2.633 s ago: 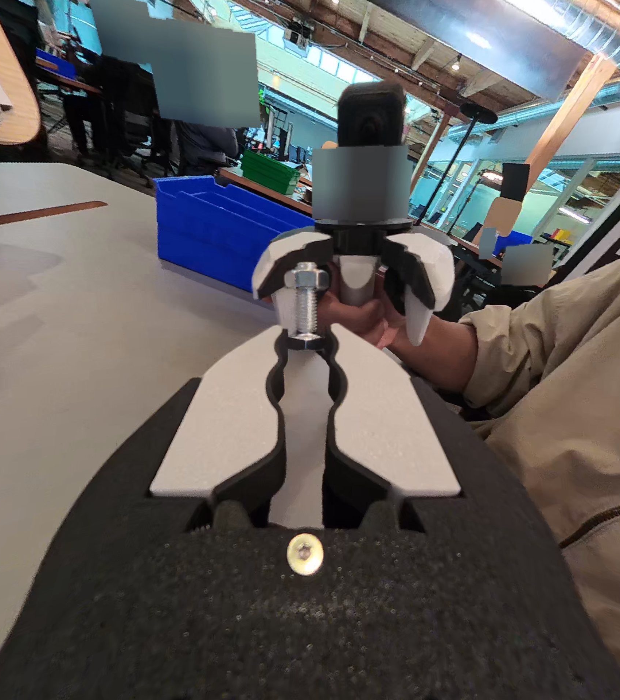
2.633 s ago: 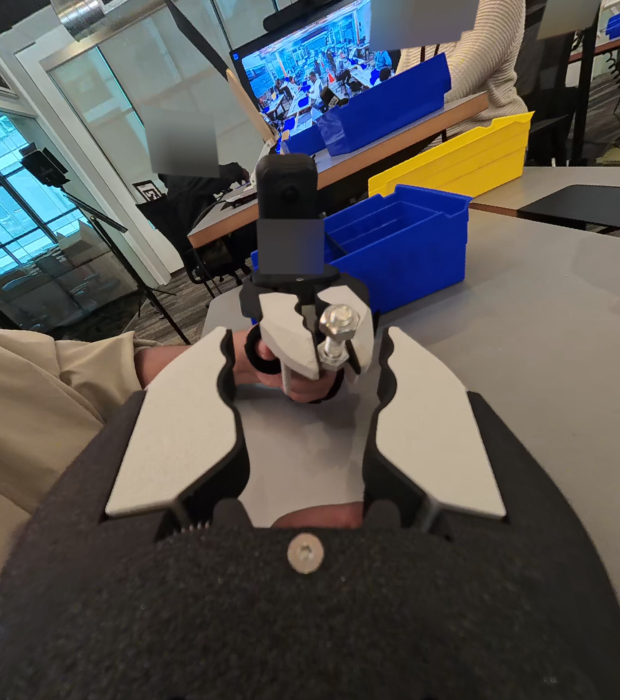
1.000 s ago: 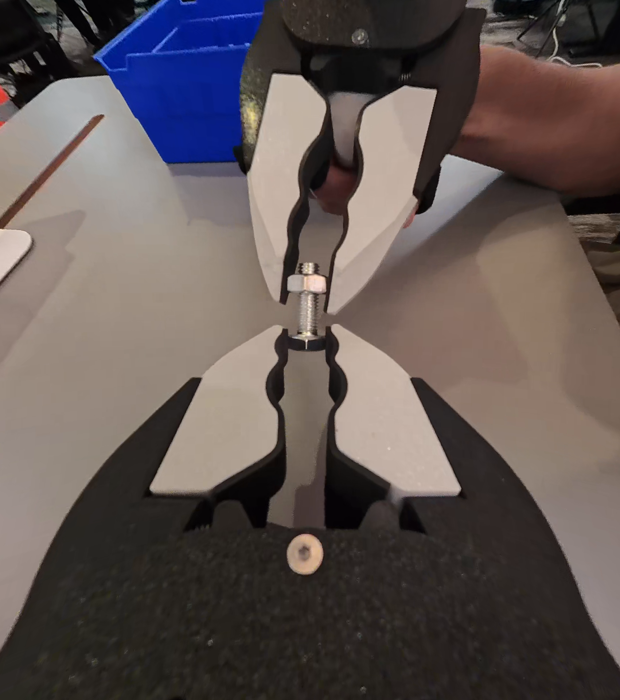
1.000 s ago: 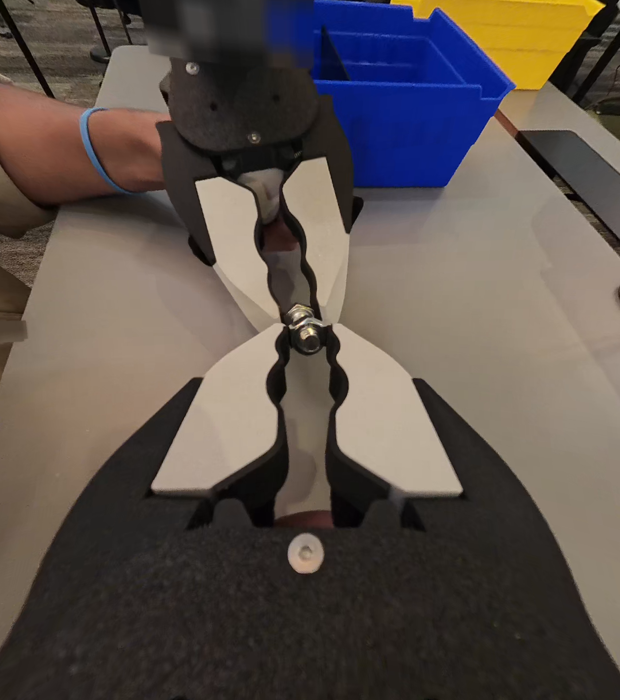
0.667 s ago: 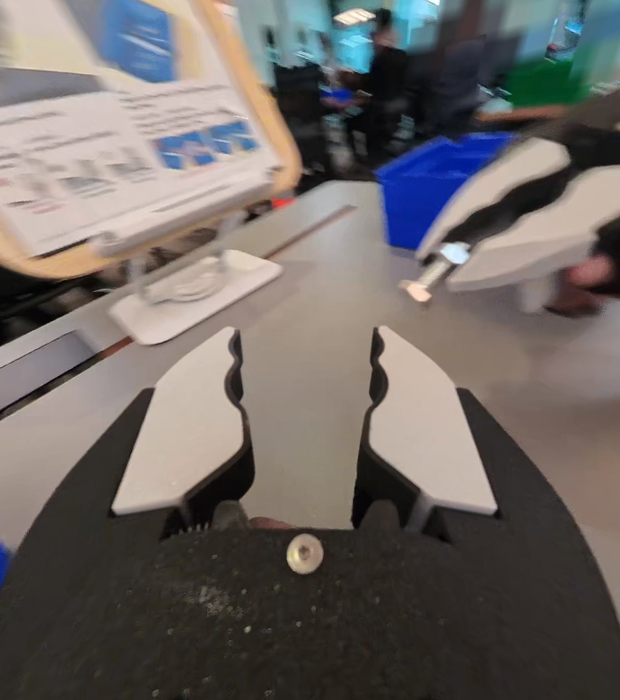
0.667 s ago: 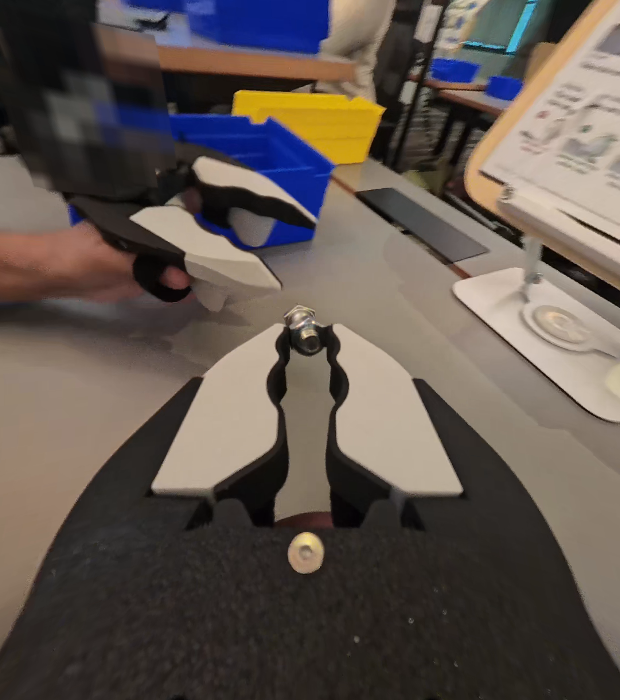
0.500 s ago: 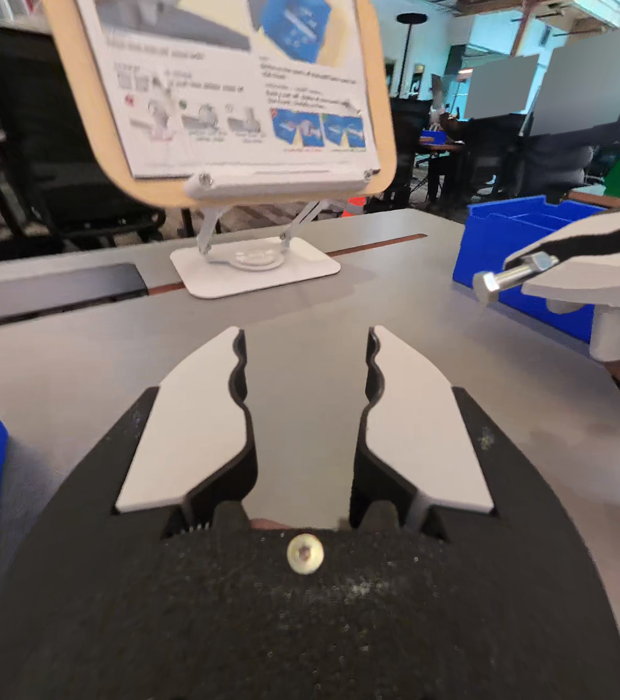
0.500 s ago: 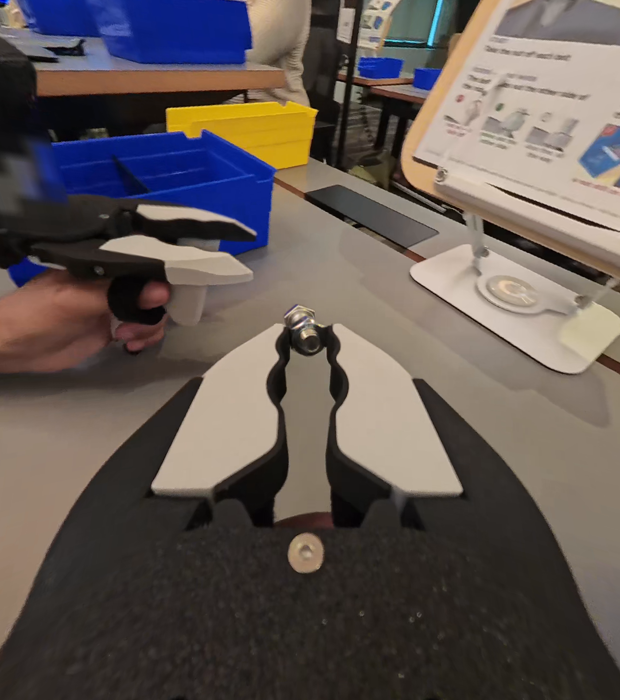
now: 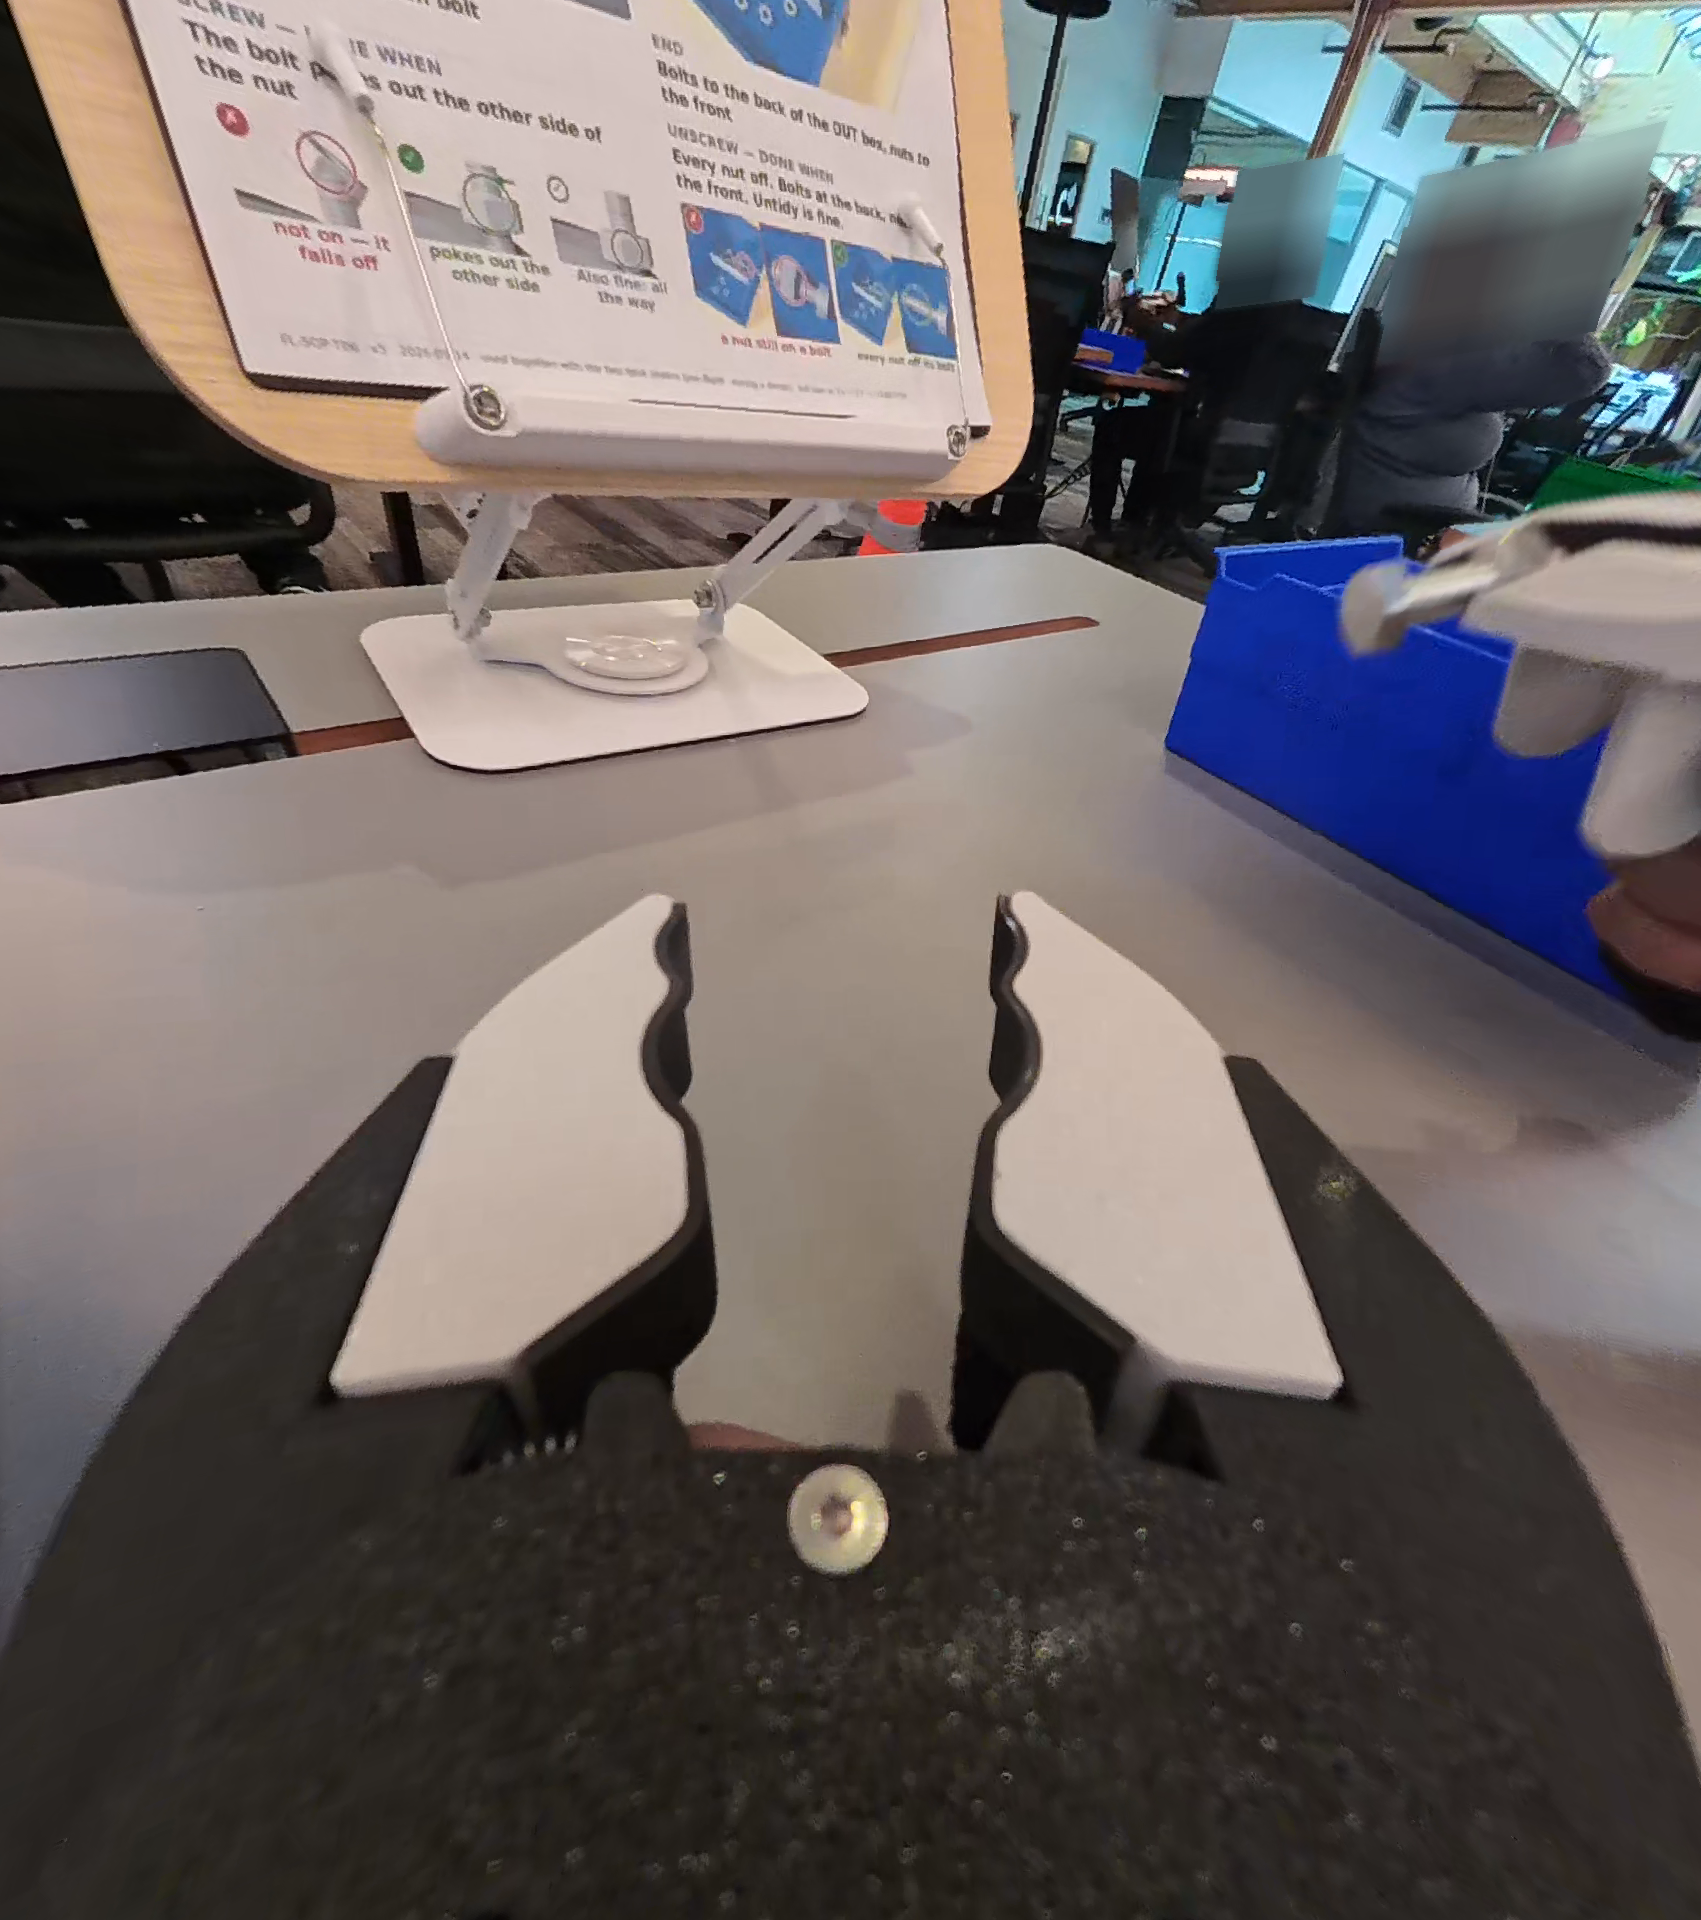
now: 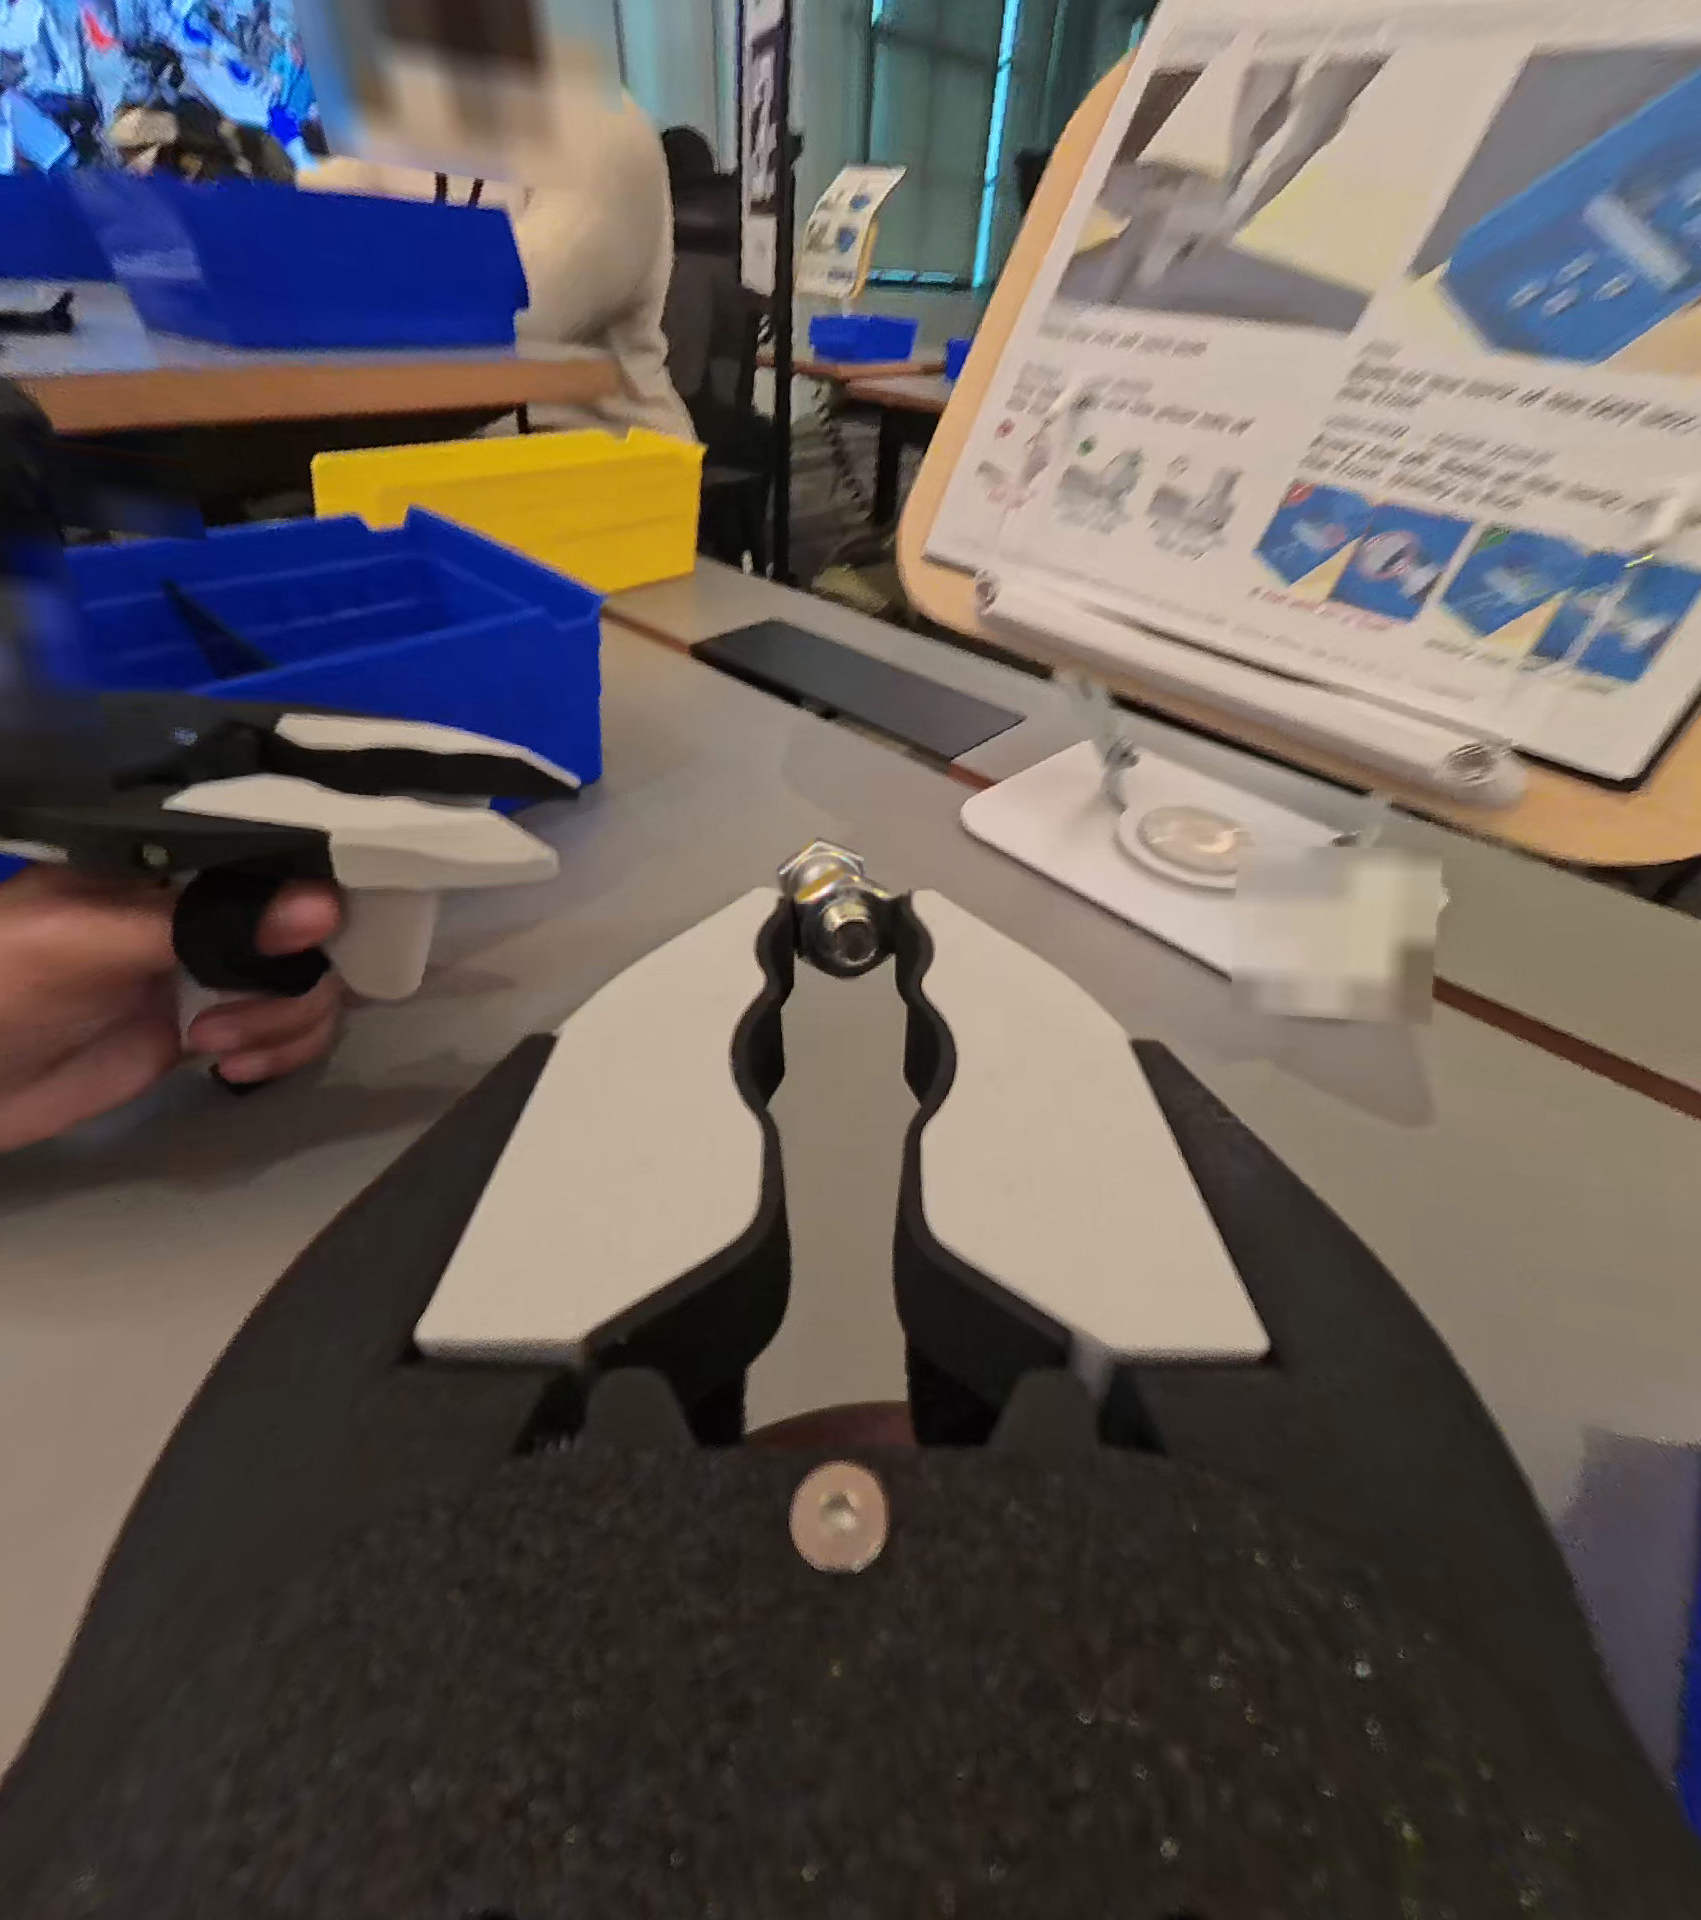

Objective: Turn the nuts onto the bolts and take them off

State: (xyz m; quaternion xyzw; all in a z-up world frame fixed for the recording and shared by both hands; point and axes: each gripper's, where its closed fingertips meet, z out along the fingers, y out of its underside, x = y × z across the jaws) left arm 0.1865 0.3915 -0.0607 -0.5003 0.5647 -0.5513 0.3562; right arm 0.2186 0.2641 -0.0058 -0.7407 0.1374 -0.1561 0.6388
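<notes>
Held in right gripper (image 10: 841,914): bolt (image 10: 830,909) w/ nut (image 10: 851,940) on it, pinched at the very fingertips, over bare grey table (image 10: 1448,1195).

Step in hand, as judged: assembled pair being carried off to a bin. To do well: keep squeeze firm, since grip is only at the tips & round threads could roll; move level, no jerks; lower into the bin before letting go, not dropping from height. Which bin & which part of it: can't tell from here.

Left to right, right wrist view:
- Far left: hand (image 10: 46,1008) w/ left gripper (image 10: 534,816), side-on, pointing right, well apart from bolt; fingers parted, nothing between.
- Behind it: blue bin (image 10: 472,665) w/ a divider inside; yellow bin (image 10: 534,499) farther back.
- Centre: bolt end faces the camera, nut around it just behind, hex head pointing away & tilted up-left. Shiny silver steel, clean, short. Fingers closed snug against it on both sides.
- Right: instruction board (image 10: 1397,416) on white stand, leaning back.

Left wrist view, left to right:
- Same board (image 9: 555,208) up top left-centre.
- Centre: left gripper (image 9: 838,914), fingers wide apart, empty, table showing through the gap.
- Right: another blue bin (image 9: 1345,727); right gripper (image 9: 1386,608) in front of it, blurred, bolt head (image 9: 1371,613) poking out leftward.
</notes>
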